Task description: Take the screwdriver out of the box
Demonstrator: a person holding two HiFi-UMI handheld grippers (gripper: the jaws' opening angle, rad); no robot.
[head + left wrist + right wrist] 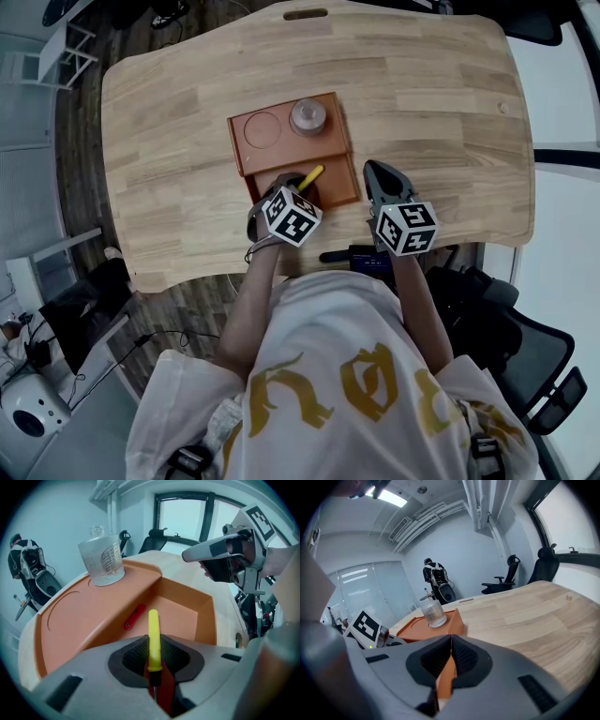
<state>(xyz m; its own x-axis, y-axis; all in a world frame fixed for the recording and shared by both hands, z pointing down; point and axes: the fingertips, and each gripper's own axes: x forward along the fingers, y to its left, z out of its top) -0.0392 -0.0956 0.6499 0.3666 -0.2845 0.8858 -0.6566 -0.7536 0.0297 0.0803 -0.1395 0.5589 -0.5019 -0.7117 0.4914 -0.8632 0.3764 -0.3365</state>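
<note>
**A:** Closest to the head camera is the person's white shirt [347, 375] with its gold print. Both forearms reach out from it over the near edge of the wooden table [441, 103].

**B:** And the tools?

**A:** The left gripper [296, 185] points steeply down into the sunken compartment of the orange box [286, 152]. Its pads are closed on the screwdriver [312, 174], which sits inside that compartment. The yellow handle juts out past the jaws and the dark shaft runs back between them. The right gripper [373, 172] has its jaws drawn together on the box's right wall, with a strip of orange pinched between the pads.

**B:** What crowds the spot?

**A:** A small red piece [134, 616] lies on the compartment floor against the step, just beyond the handle and apart from it. The compartment walls stand on either side of the handle, and the right gripper sits close on the right. On the raised deck a clear glass jar [307, 115] with printed graduations stands upright, beside a round recess [262, 129].

**B:** Edges and room?

**A:** The box lies left of centre, nearer the table's front edge. Bare wood spreads wide to the right and toward the far side. A black device [361, 255] rests at the front edge between the arms, and an office chair [525, 347] stands on the person's right.
</note>
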